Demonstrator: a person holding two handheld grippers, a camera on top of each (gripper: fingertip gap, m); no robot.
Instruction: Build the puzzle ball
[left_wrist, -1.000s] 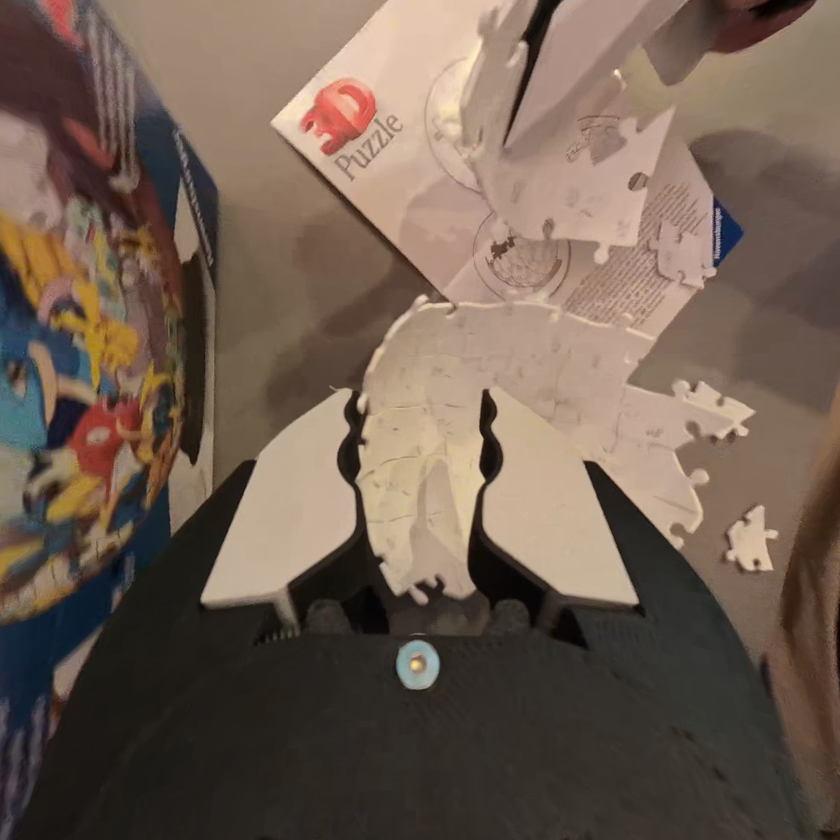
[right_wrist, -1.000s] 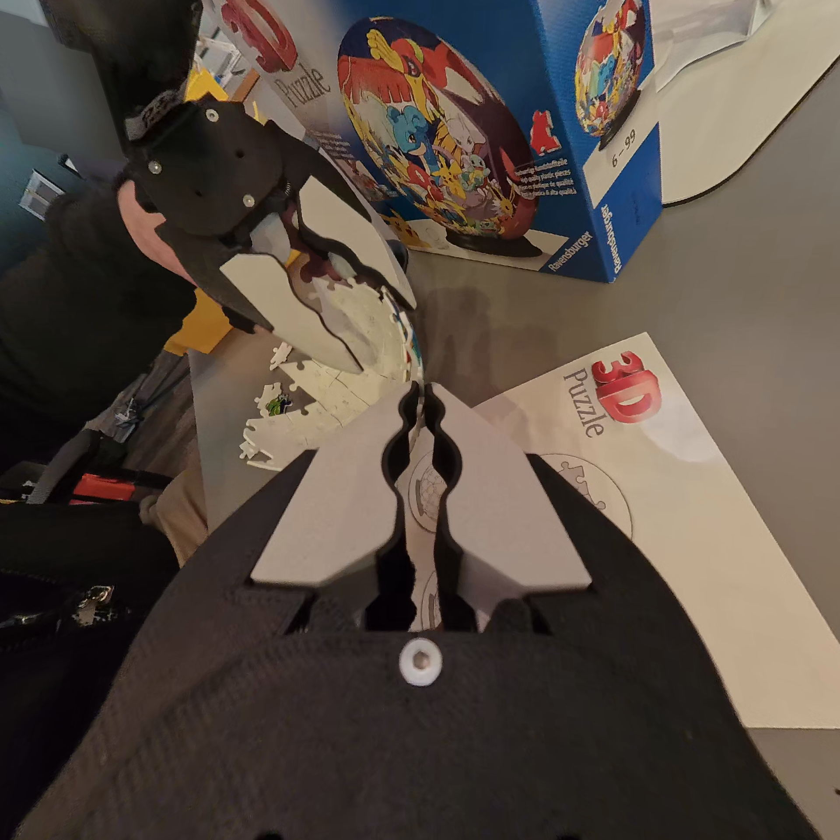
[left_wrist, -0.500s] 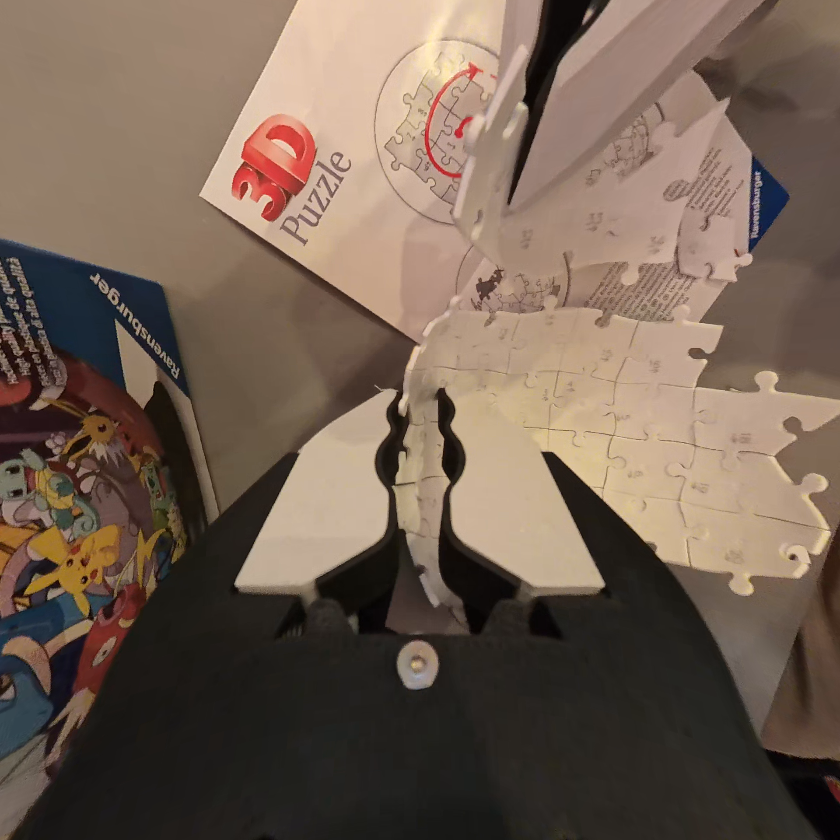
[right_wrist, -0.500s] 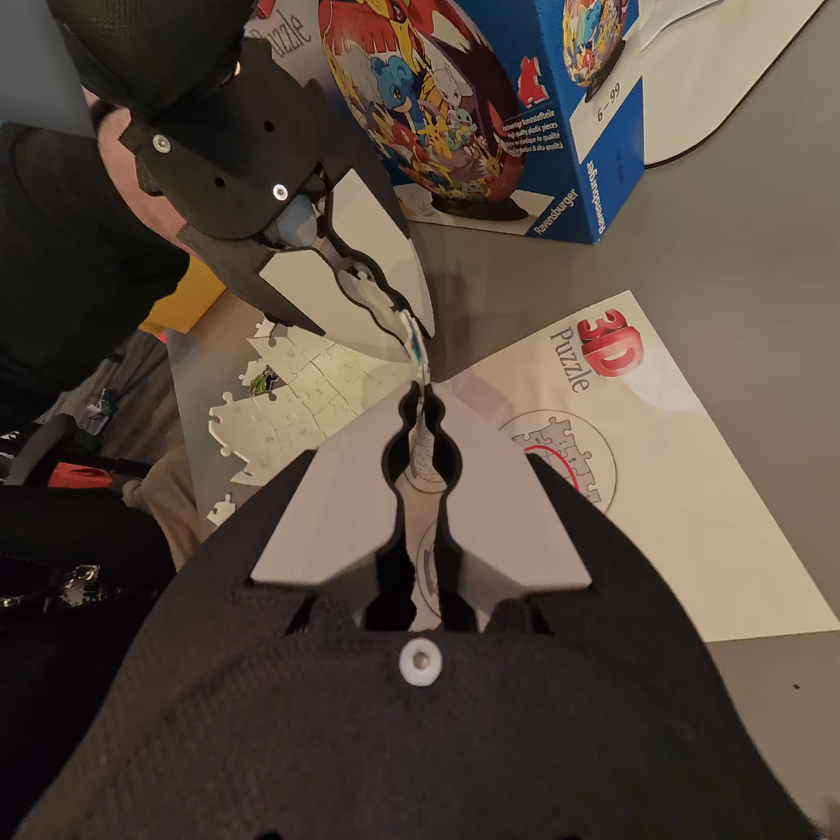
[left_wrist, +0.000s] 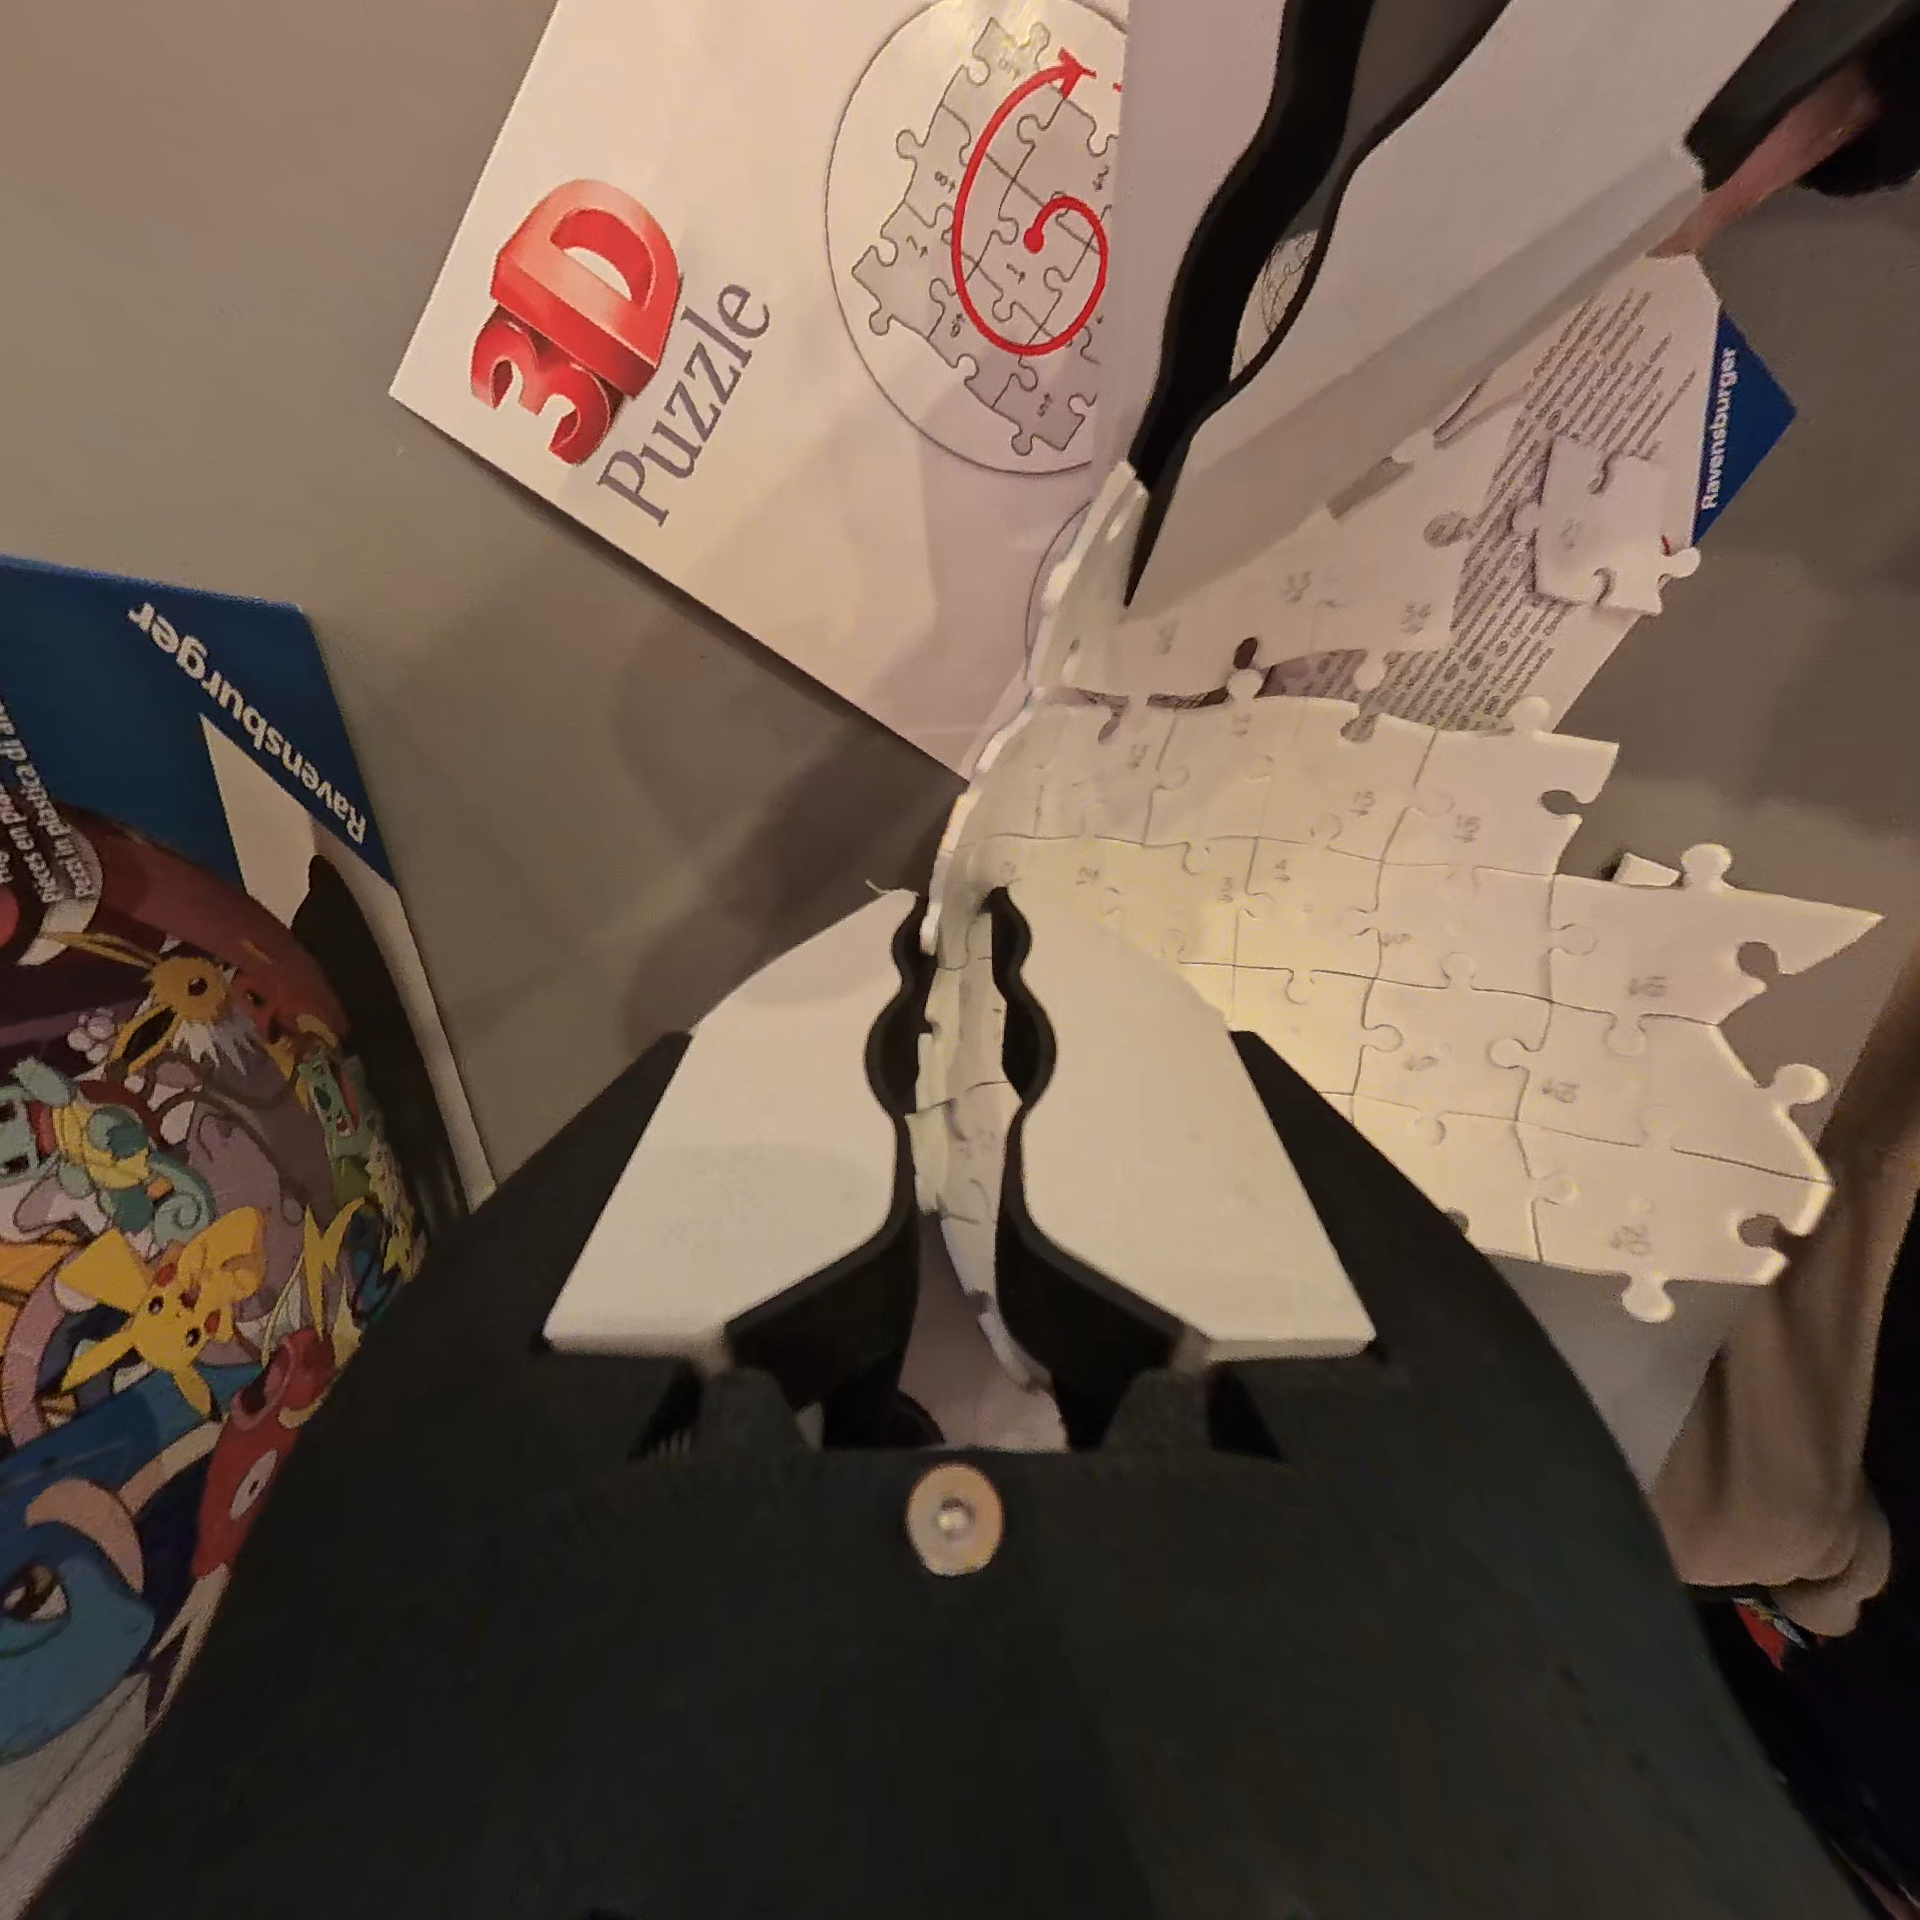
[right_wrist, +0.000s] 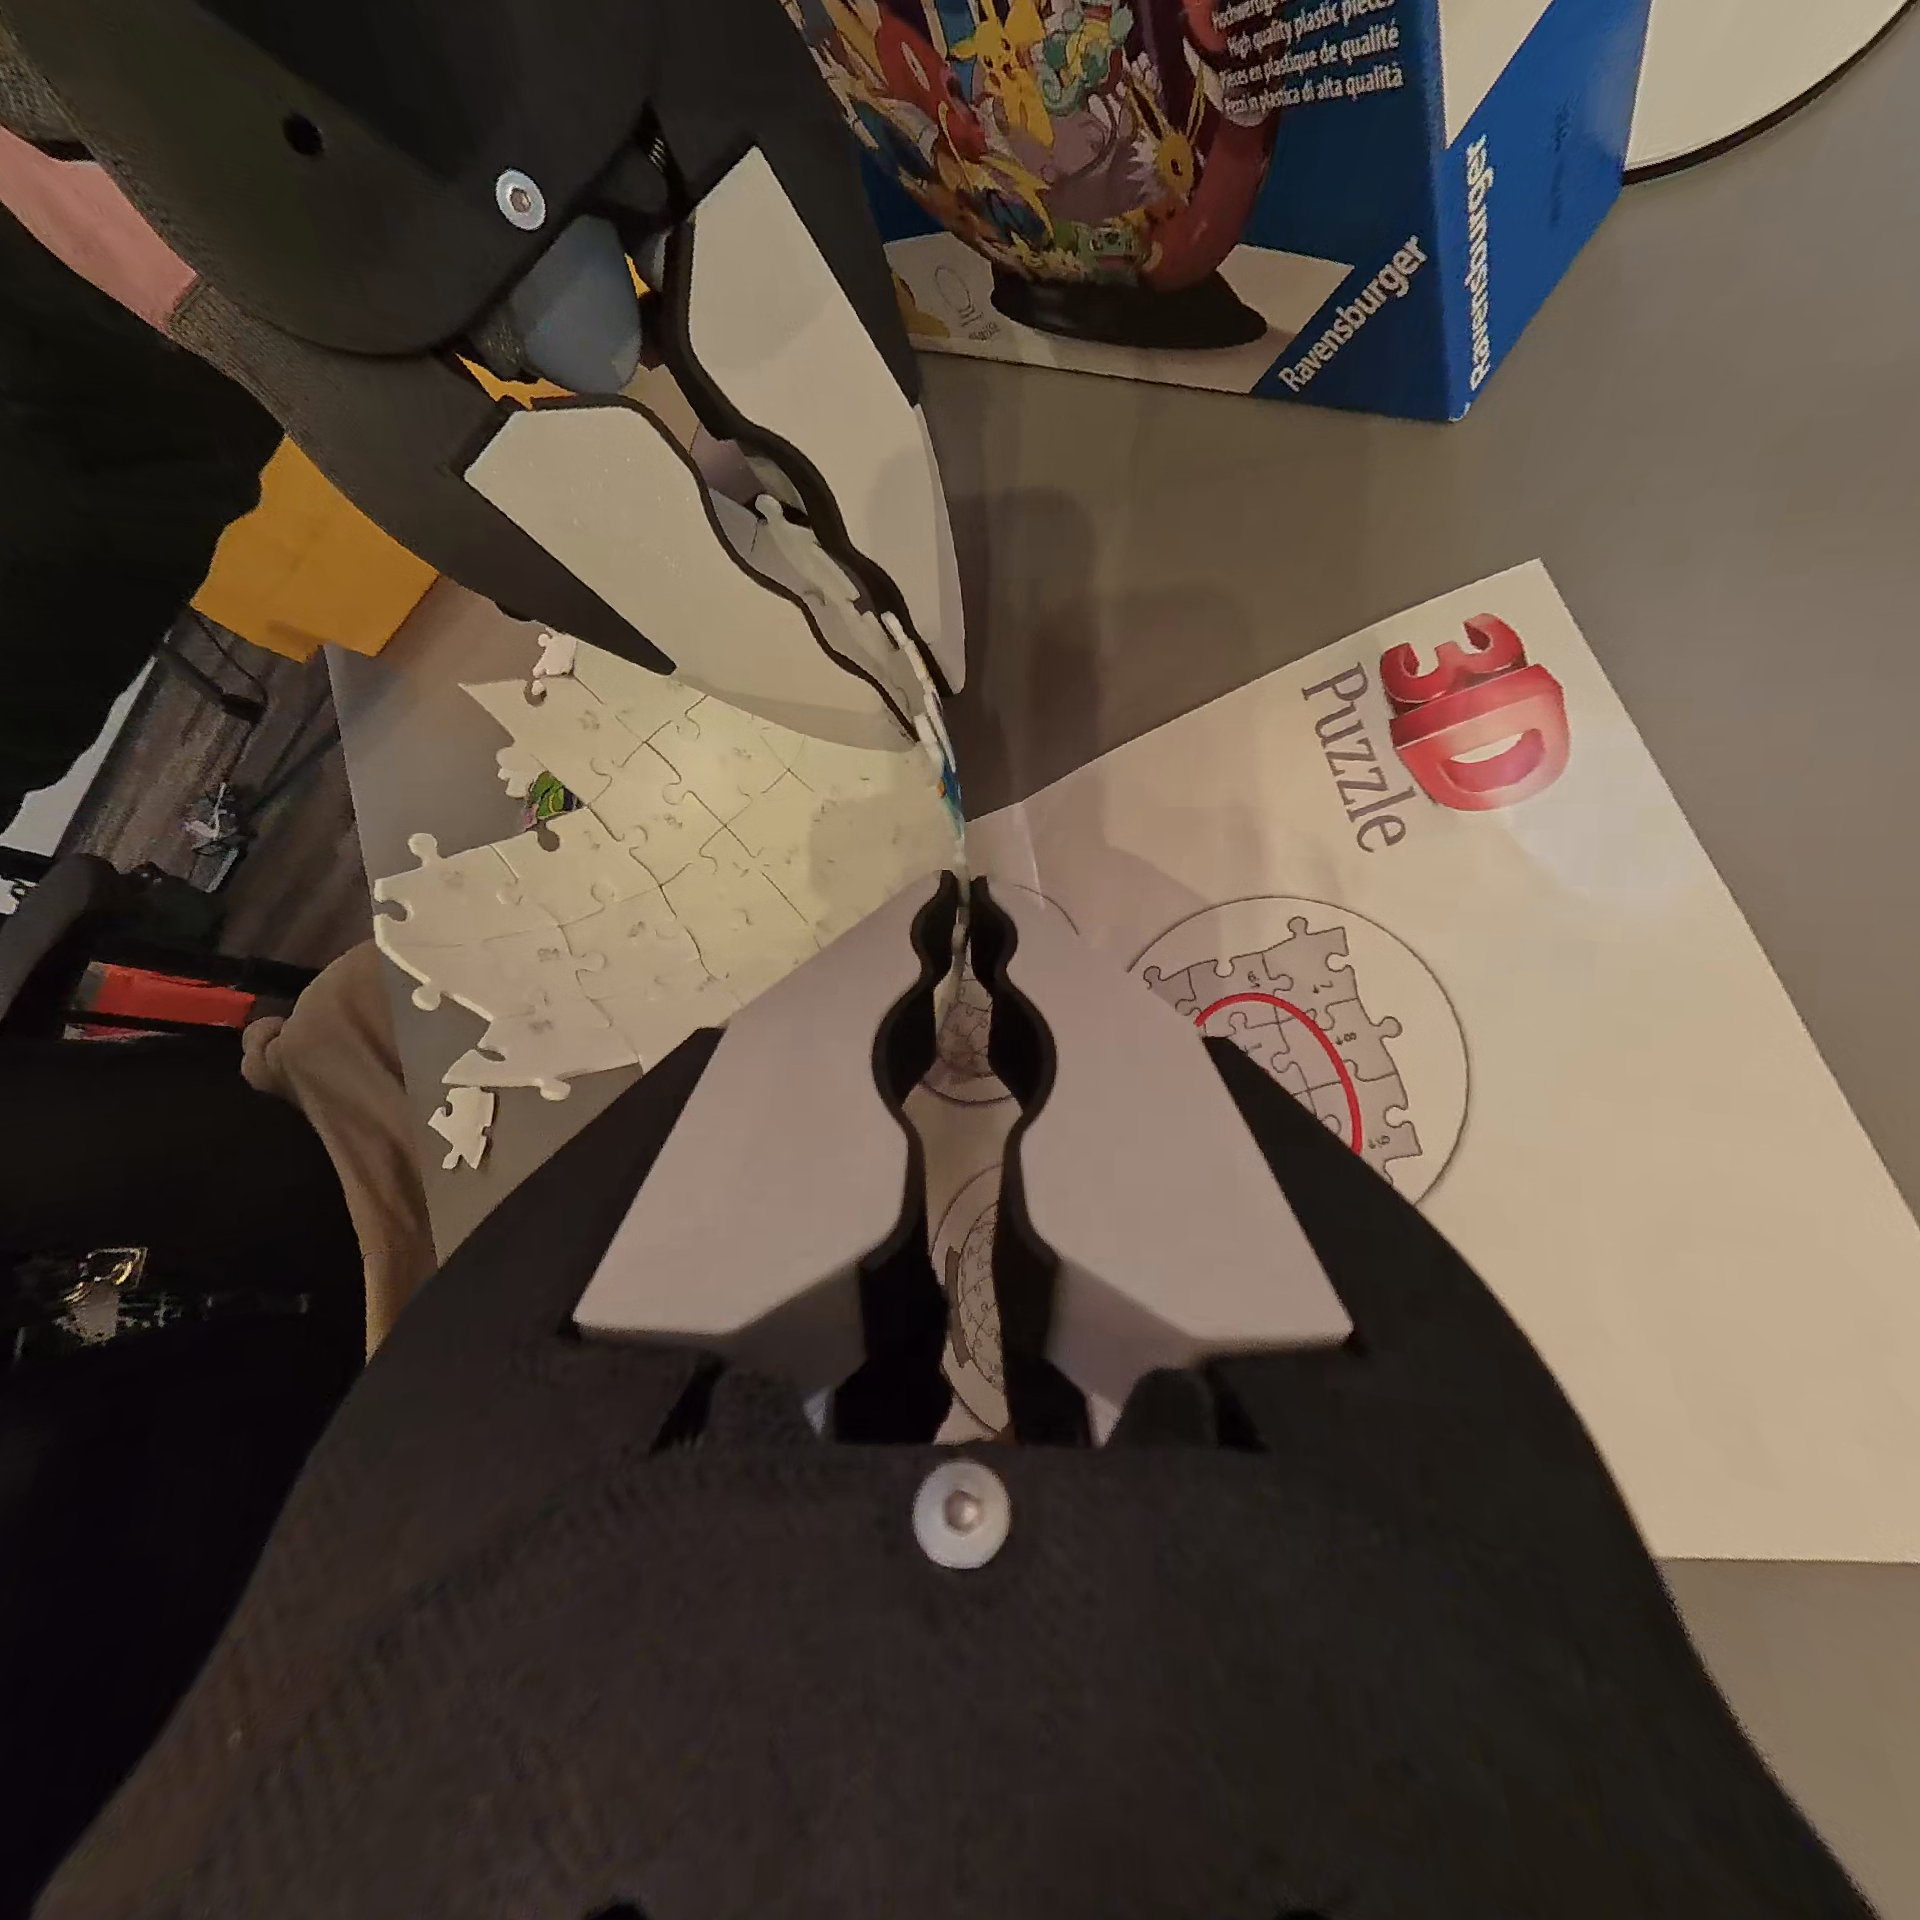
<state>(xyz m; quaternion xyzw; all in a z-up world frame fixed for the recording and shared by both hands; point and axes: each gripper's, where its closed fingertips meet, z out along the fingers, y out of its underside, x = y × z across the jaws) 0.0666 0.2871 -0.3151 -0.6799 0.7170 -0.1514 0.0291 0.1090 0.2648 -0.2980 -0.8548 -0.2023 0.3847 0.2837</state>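
Gripping the curved sheet of joined white plastic puzzle pieces (left_wrist: 1382, 966) by its left edge, the left gripper (left_wrist: 958, 914) has its two white fingers closed on that edge, with the sheet's rim running down the narrow gap between them. The sheet bows away to the right of the fingers, its blank numbered back facing the left wrist camera, and it hangs above the grey table (left_wrist: 208, 312).

The right gripper (right_wrist: 964, 894) meets it from the far side. In the left wrist view this gripper (left_wrist: 1138, 540) comes down from the top, fingers drawn together on a smaller strip of joined white puzzle pieces (left_wrist: 1226, 613) that lies against the upper edge of the big sheet. In the right wrist view only a thin edge shows between its fingertips, and the big sheet (right_wrist: 665, 862) spreads to the left below the left gripper (right_wrist: 930, 707).

Under both lies the white instruction sheet with a red logo and puzzle diagrams (right_wrist: 1558, 987), flat on the table. The blue cardboard puzzle box with cartoon characters (right_wrist: 1195, 156) stands behind it. One loose white puzzle piece (right_wrist: 464, 1122) lies on the table near the sheet's lower corner.
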